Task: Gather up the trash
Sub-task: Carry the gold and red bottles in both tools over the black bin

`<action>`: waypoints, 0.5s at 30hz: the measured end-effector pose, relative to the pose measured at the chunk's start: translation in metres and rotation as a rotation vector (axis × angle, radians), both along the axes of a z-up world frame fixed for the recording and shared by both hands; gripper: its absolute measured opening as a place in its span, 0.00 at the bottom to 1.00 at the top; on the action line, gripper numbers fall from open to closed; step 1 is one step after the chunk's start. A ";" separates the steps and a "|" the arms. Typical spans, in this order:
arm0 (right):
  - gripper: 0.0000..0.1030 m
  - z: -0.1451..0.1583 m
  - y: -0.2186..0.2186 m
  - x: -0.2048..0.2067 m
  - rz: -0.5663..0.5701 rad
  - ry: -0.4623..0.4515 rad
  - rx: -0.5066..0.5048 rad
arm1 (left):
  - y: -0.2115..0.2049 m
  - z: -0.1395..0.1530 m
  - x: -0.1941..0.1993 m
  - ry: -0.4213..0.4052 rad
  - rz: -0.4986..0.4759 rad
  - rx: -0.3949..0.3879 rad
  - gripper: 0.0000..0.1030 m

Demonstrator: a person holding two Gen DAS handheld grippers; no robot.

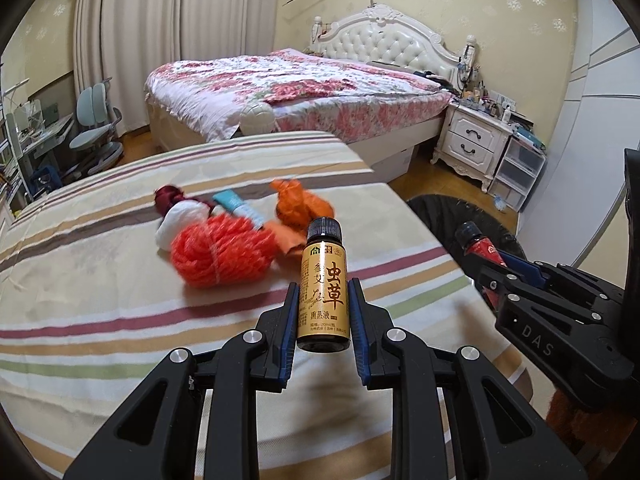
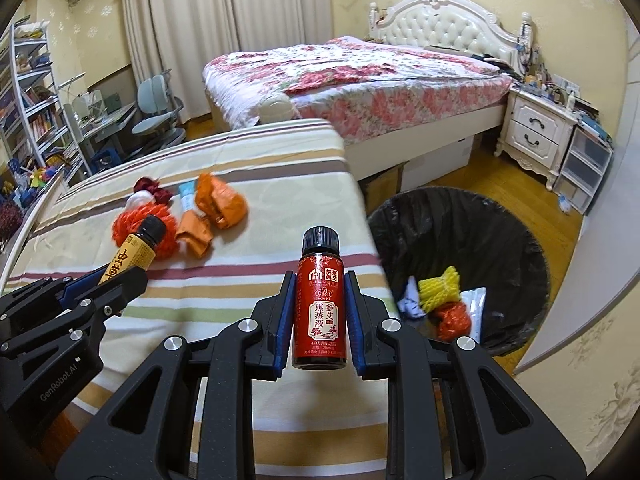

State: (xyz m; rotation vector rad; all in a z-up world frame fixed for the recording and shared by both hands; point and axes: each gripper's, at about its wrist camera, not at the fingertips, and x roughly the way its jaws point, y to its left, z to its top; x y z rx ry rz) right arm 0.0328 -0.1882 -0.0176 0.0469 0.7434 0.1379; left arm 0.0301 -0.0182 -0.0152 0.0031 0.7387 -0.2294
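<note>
A: Where are the bottles?
B: The gold-labelled bottle (image 1: 324, 286) stands clamped upright in the left gripper (image 1: 324, 292); the right gripper (image 2: 319, 300) grips the red-labelled bottle (image 2: 319, 300).
A: And below?
B: The striped cloth (image 1: 100, 300), orange foam netting (image 1: 222, 254), and the black-lined bin (image 2: 480, 232) beside it.
</note>
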 end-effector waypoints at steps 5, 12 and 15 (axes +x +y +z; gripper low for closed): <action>0.23 0.006 -0.032 0.010 -0.072 -0.020 -0.009 | -0.026 0.006 0.015 -0.029 -0.042 -0.009 0.24; 0.23 0.007 -0.071 0.037 -0.154 -0.027 -0.027 | -0.070 0.006 0.045 -0.043 -0.101 0.002 0.24; 0.23 0.002 -0.084 0.046 -0.177 -0.023 -0.031 | -0.088 0.001 0.059 -0.033 -0.116 0.014 0.24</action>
